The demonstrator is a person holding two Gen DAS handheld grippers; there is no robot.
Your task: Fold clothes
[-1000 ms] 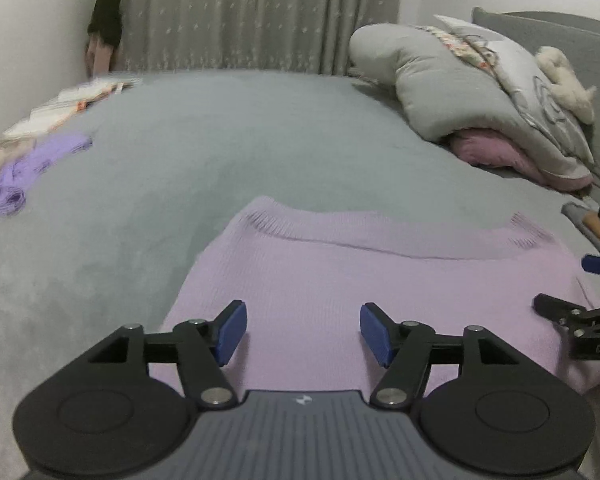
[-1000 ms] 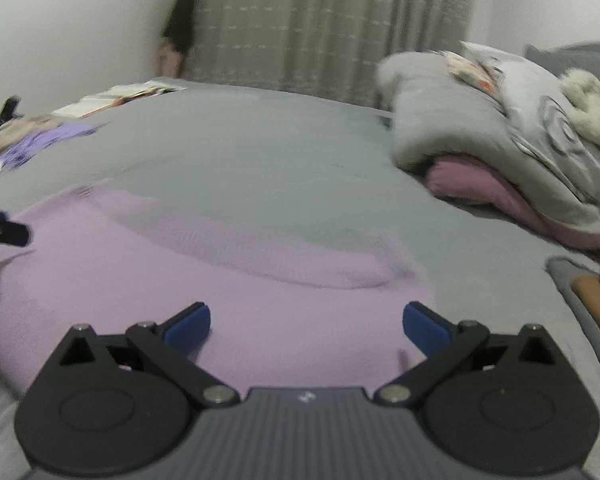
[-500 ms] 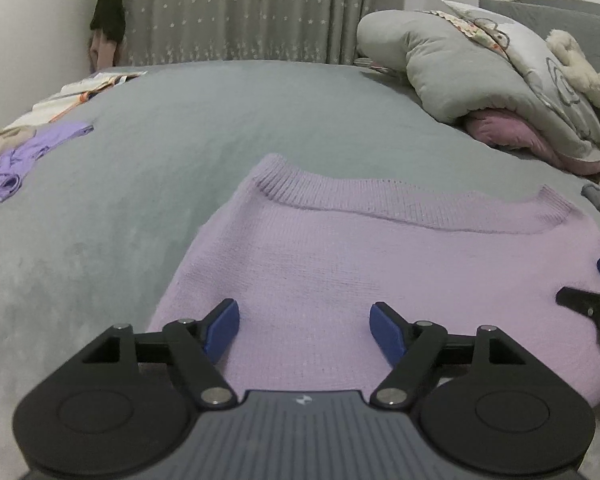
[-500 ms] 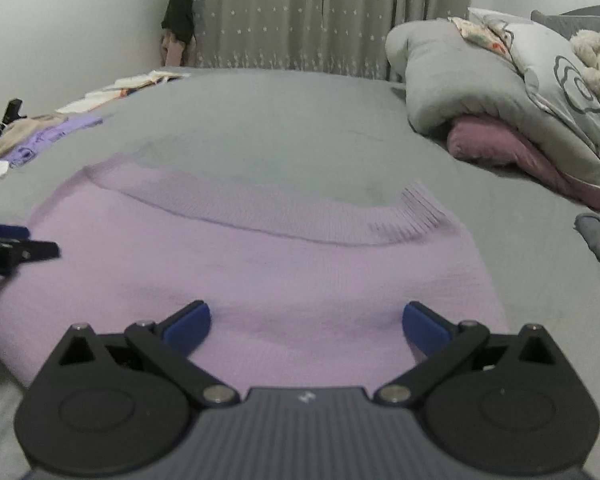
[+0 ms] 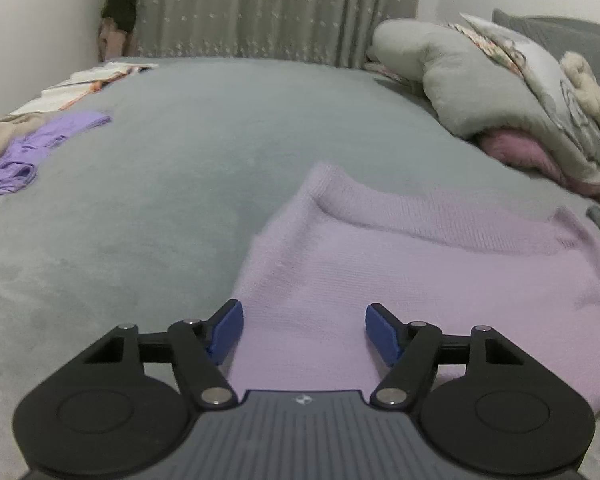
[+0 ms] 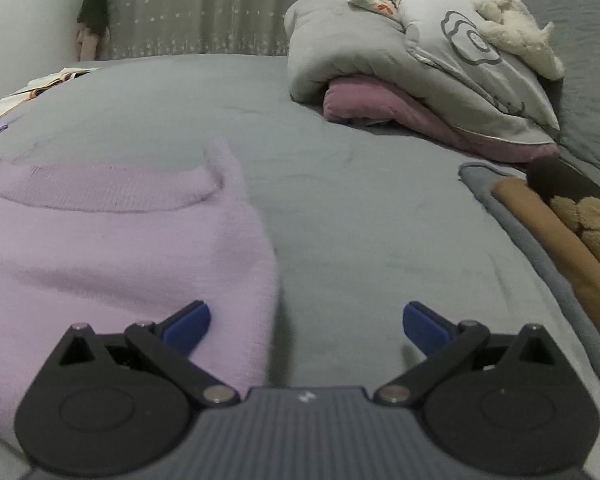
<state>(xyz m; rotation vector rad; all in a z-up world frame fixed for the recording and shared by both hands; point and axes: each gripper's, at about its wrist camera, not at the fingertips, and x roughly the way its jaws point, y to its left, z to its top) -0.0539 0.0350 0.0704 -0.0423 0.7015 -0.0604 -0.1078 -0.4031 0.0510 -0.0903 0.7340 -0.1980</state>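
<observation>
- We can read no writing; each gripper body carries only a small pale emblem, too small to make out.
- The lilac sweater [image 5: 420, 280] is a fine knit with a ribbed band [image 6: 100, 196] along its far edge, lying flat on the grey bed [image 5: 220, 152], towards the bed's near edge.
- Our left gripper [image 5: 304, 332] hangs over the sweater's left side, jaws released, blue pads apart with only knit below them; they have just been widening.
- Our right gripper [image 6: 306, 326] straddles the sweater's right edge: left pad over the knit, right pad over bare bedcover, jaws spread wide and gripping nothing.
- At the bed's right side sits a heap of grey bedding [image 6: 380, 48] on a pink blanket [image 6: 400, 116].
- Along the bed's left edge lies a purple garment [image 5: 40, 148].
</observation>
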